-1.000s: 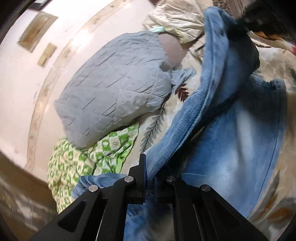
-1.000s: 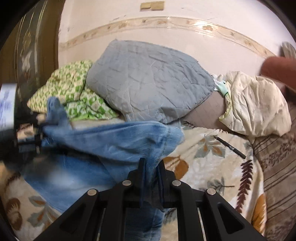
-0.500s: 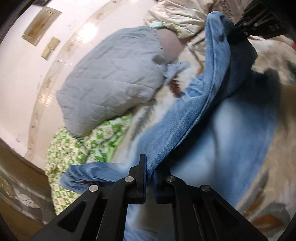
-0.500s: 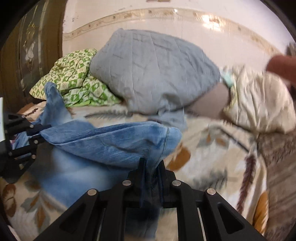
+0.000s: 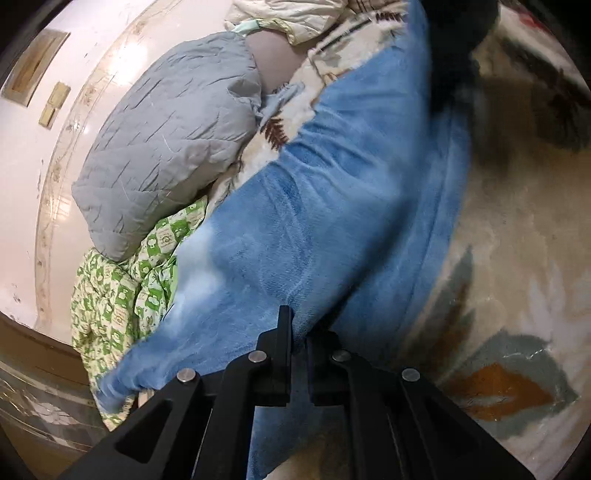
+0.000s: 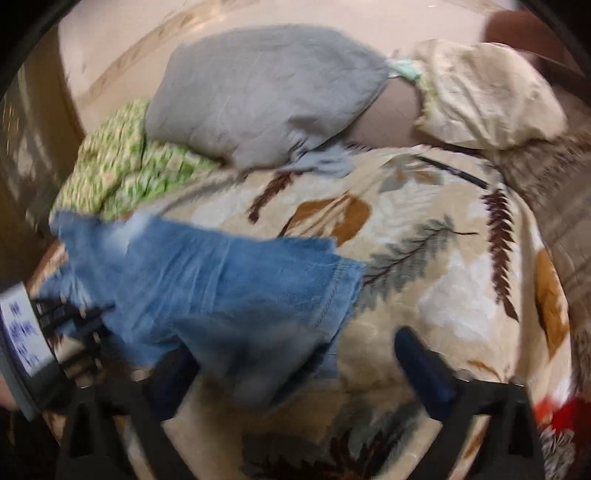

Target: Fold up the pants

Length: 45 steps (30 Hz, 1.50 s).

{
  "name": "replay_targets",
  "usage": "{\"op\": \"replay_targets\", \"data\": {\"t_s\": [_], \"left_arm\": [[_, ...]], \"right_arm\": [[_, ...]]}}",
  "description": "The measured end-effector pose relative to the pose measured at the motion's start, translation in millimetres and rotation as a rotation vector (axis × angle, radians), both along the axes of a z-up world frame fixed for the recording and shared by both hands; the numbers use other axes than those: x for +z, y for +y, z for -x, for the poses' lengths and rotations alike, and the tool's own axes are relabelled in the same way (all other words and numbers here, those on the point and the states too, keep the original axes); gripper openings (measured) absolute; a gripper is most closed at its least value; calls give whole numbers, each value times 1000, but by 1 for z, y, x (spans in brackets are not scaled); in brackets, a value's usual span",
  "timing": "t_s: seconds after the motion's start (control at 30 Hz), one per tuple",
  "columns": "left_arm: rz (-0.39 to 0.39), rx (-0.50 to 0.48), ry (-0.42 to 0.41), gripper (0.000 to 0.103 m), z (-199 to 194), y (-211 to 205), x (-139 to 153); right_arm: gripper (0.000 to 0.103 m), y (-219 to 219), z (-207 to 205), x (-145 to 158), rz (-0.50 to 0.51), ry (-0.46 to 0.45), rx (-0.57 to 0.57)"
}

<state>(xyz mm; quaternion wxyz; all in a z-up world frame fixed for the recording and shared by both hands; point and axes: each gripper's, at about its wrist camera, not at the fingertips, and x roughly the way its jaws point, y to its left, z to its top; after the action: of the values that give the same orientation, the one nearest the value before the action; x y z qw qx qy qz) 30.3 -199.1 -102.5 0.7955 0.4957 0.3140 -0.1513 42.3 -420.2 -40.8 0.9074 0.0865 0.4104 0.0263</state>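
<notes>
Left wrist view: the left tool (image 5: 298, 365) was clamped narrow on a fold of the blue denim pants (image 5: 332, 206), w/ cloth pinched between its black fingers (image 5: 284, 354). The pants ran from the tool diagonally up and right across the bed's cream leaf-print blanket (image 5: 517, 288). A grey quilted pillow (image 5: 166, 140) lay upper left against the pale wall (image 5: 26, 155), partly over a green-and-white checked cloth (image 5: 122, 295), which sat beside the pants' lower-left edge. A cream crumpled pillow (image 5: 295, 14) showed at the top edge. Upper right was dark and blurred; could not be identified.

Right wrist view (motion-blurred): the right tool (image 6: 295, 373) stood wide, its blue-padded fingers (image 6: 424, 373) well apart, w/ a blurred corner of the pants (image 6: 221, 288) lying between them, not gripped. The pants lay on the blanket (image 6: 461, 288), hemmed end toward centre. The left tool (image 6: 55, 332) held their far end at the left edge. Behind: grey pillow (image 6: 266, 96), green checked cloth (image 6: 122, 170), cream pillow (image 6: 487, 92), and a dark thin pen-like item (image 6: 450, 171) on the blanket.
</notes>
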Motion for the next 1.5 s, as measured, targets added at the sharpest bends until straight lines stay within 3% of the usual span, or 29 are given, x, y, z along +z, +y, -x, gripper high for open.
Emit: {"op": "replay_targets", "data": {"t_s": [0.1, 0.23, 0.27, 0.3, 0.37, 0.4, 0.53, 0.8, 1.0, 1.1, 1.2, 1.3, 1.43, 1.5], "left_arm": [[-34, -6, -2, 5, -1, -2, -11], [39, 1, 20, 9, -5, 5, -1], [71, 6, 41, 26, -6, 8, 3], [92, 17, 43, 58, -7, 11, 8], [105, 43, -9, 100, -9, 15, 15], [120, 45, -30, 103, -10, 18, 20], [197, 62, 3, 103, -11, 31, 43], [403, 108, 85, 103, 4, 74, 98], [593, 371, 181, 103, -30, 164, 123], [659, 581, 227, 103, -65, 222, 122], [667, 687, 261, 103, -92, 262, 110], [644, 750, 249, 103, -106, 283, 97], [799, 799, 322, 103, -116, 303, 85], [836, 832, 332, 103, -122, 305, 81]], "right_arm": [[103, -4, 6, 6, 0, 18, -39], [103, -2, 22, 27, 38, -23, -64], [103, -1, 26, 34, 53, -35, -75], [103, -2, 29, 40, 59, -46, -84], [103, -2, 32, 51, 42, -68, -86], [103, -2, 31, 55, 37, -76, -86], [103, 14, 22, 58, 77, -77, -72], [103, 50, 12, 54, 54, -93, -23], [103, 63, 11, 47, 36, -105, 7], [103, 67, 11, 41, 15, -102, 6], [103, 72, 9, 36, 25, -104, 13], [103, 79, 8, 34, 56, -109, 28], [103, 98, 6, 36, 99, -129, 76], [103, 117, 3, 39, 118, -145, 131]]}}
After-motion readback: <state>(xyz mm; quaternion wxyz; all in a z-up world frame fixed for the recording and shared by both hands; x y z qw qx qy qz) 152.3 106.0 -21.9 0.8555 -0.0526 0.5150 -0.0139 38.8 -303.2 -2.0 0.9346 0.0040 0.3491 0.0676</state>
